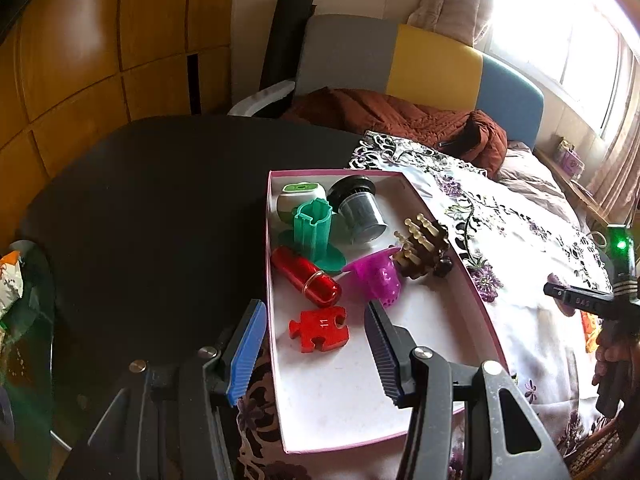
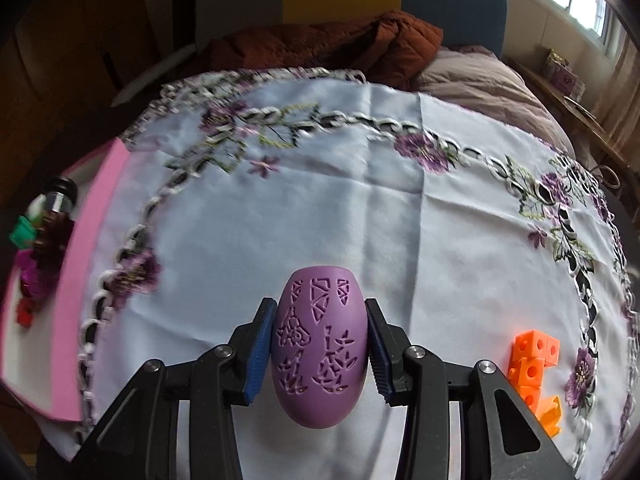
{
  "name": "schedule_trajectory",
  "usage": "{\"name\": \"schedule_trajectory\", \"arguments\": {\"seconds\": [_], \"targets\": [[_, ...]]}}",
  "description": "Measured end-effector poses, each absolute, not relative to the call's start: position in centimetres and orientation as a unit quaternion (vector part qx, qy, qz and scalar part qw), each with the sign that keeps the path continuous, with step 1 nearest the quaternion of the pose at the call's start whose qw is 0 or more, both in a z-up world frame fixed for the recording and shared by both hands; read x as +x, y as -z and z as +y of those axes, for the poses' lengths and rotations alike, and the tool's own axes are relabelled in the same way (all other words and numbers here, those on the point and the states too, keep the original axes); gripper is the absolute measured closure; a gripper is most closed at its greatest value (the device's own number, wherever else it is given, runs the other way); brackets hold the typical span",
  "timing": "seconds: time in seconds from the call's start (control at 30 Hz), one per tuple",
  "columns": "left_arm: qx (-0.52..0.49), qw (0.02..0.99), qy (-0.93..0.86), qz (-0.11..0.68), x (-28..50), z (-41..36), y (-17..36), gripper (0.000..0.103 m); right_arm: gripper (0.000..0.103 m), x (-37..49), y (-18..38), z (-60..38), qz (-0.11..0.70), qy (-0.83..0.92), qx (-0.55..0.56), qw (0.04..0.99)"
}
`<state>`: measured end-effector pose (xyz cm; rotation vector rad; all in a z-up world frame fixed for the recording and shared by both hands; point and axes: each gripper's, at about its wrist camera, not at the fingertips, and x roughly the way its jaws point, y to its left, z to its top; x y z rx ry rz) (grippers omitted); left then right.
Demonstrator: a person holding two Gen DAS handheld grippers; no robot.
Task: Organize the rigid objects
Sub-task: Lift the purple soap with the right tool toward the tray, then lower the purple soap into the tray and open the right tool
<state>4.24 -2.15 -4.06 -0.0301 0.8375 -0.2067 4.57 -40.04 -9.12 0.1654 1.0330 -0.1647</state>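
My right gripper is shut on a purple egg-shaped shell with cut-out patterns, held above the embroidered white cloth. My left gripper stands open over the near part of a pink-rimmed white box, nothing between its fingers. In the box lie a red puzzle piece, a red cylinder, a green ribbed holder, a magenta perforated piece, a dark peg brush, a grey cup and a white-green gadget. Orange linked cubes lie on the cloth at right.
The box sits half on a dark round table, half on the cloth. A rust-coloured jacket and a multicoloured chair back stand behind. The other hand-held gripper shows at the right edge. A snack bag lies far left.
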Motion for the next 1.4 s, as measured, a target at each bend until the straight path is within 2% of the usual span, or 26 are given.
{"name": "schedule_trajectory", "arguments": {"seconds": [0.37, 0.67, 1.13, 1.4], "targets": [[-0.021, 0.907, 0.098, 0.409, 4.3, -1.7, 4.5, 0.051, 0.059, 3.9, 3.6, -32.6, 0.436, -0.022, 0.079, 0.896], [-0.029, 0.905, 0.084, 0.415, 4.3, -0.5, 5.2, 0.051, 0.059, 3.1, 2.3, -26.3, 0.426, -0.106, 0.073, 0.896], [-0.055, 0.91, 0.03, 0.409, 5.0, 3.2, 5.5, 0.051, 0.059, 4.3, 5.3, -17.0, 0.465, -0.195, 0.053, 0.862], [-0.051, 0.909, 0.034, 0.412, 4.9, 3.1, 5.9, 0.051, 0.059, 6.9, 8.9, -12.9, 0.497, -0.173, 0.024, 0.85]]}}
